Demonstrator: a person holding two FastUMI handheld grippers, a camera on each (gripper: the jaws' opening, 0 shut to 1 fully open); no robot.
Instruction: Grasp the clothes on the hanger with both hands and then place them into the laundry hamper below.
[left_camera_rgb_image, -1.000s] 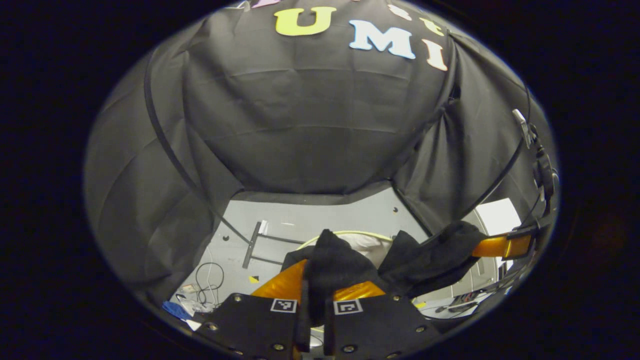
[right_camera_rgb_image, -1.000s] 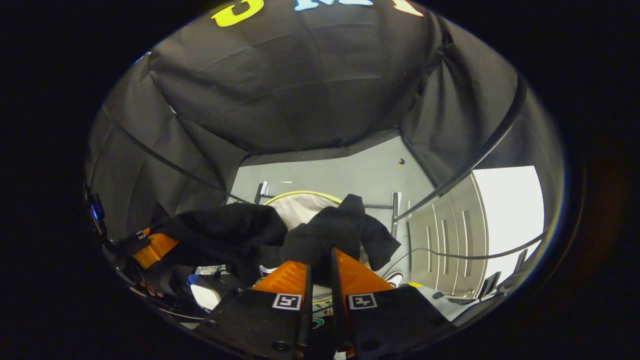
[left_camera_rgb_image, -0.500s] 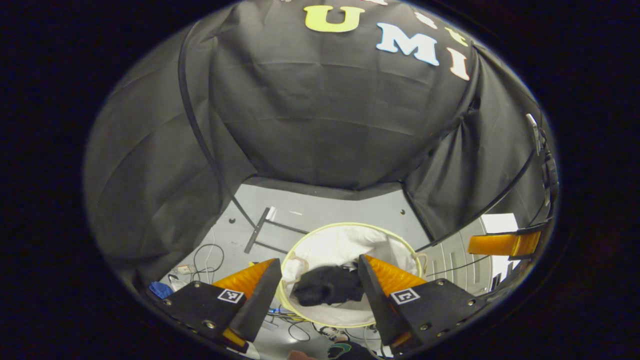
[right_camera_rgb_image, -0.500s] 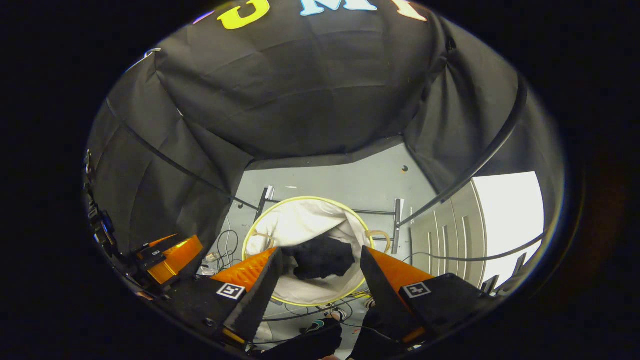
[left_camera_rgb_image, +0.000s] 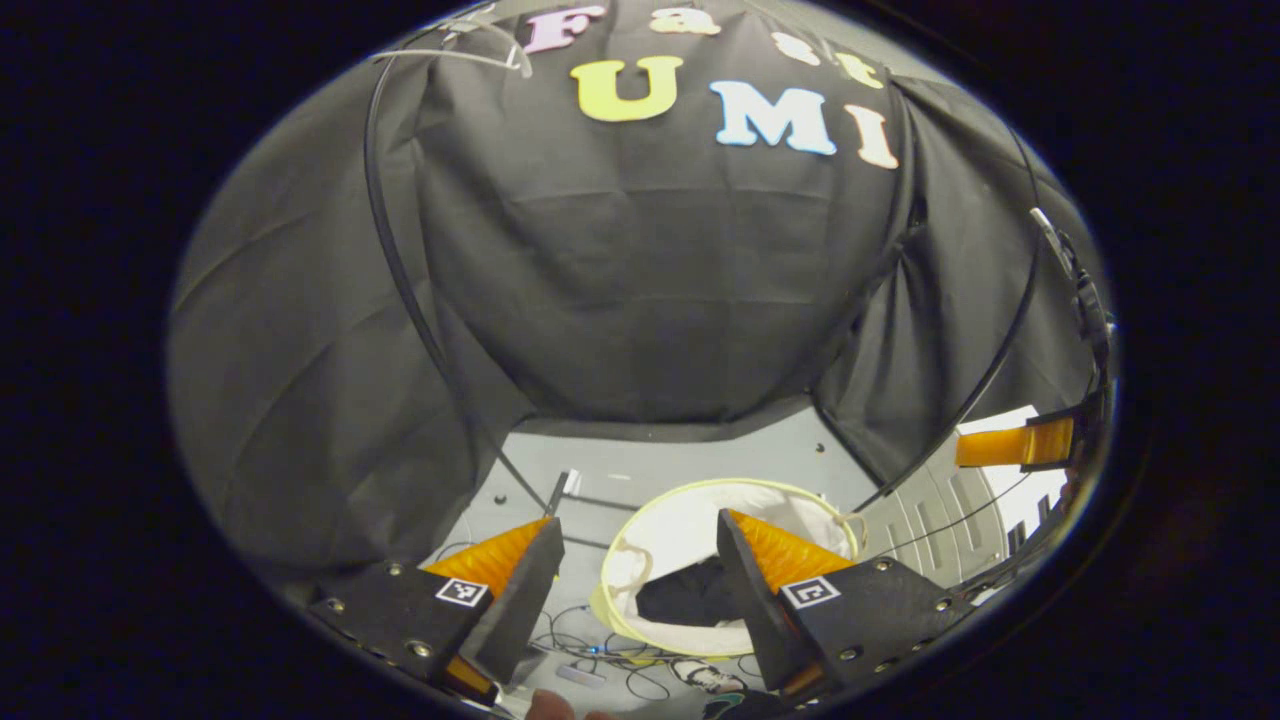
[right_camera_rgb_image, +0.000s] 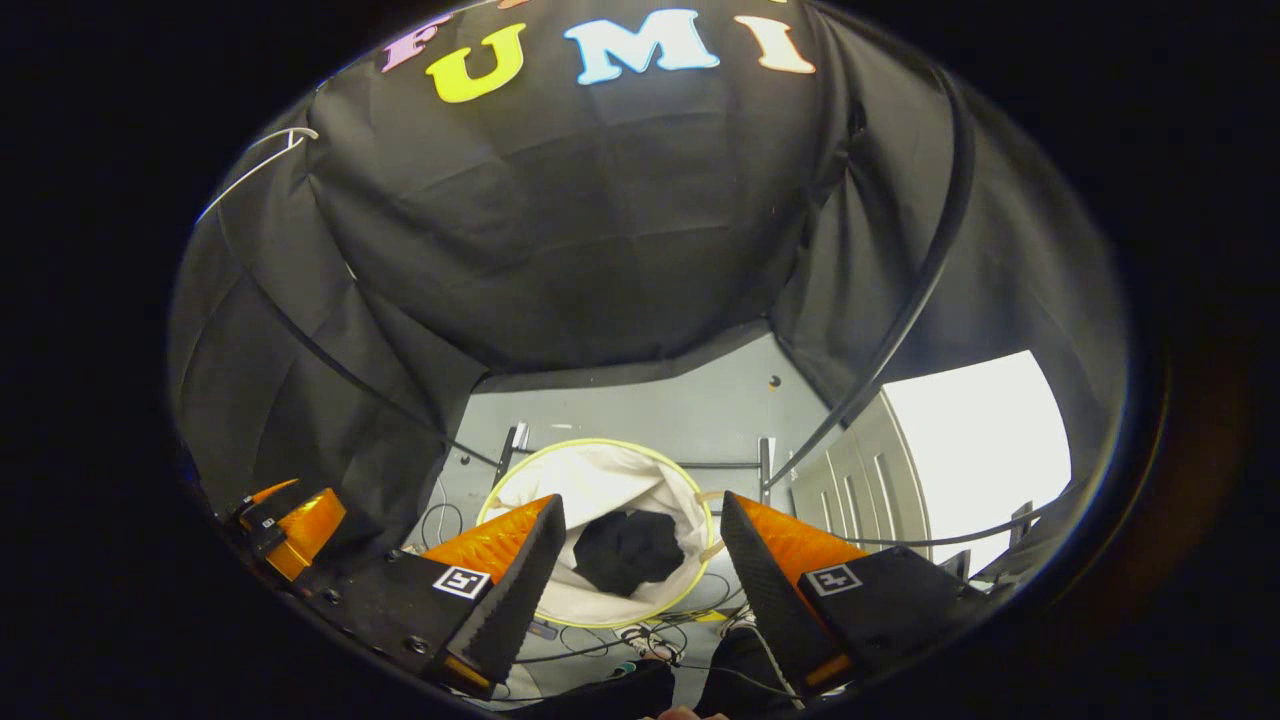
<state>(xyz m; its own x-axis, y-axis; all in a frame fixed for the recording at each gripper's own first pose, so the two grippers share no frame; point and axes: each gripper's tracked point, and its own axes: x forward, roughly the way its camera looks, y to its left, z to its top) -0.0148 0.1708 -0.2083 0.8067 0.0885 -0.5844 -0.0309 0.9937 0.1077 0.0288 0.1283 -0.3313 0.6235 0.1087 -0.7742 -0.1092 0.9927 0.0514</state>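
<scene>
A black garment lies crumpled at the bottom of the white laundry hamper with a yellow rim, on the grey floor. In the left gripper view the same garment sits low in the hamper. My left gripper is open high above the hamper, with nothing between its orange fingers. My right gripper is open too, also well above the hamper and empty. The right gripper's orange finger shows at the far right of the left gripper view. The left gripper's orange finger shows at the lower left of the right gripper view.
A black metal stand base lies on the floor behind the hamper. Loose cables trail on the floor near its front. A white cabinet stands to the right. A thin white hanger wire hangs at the upper left.
One second ago both grippers were shut on the black garment. They opened and it dropped into the hamper. Since half a second ago both have risen higher.
</scene>
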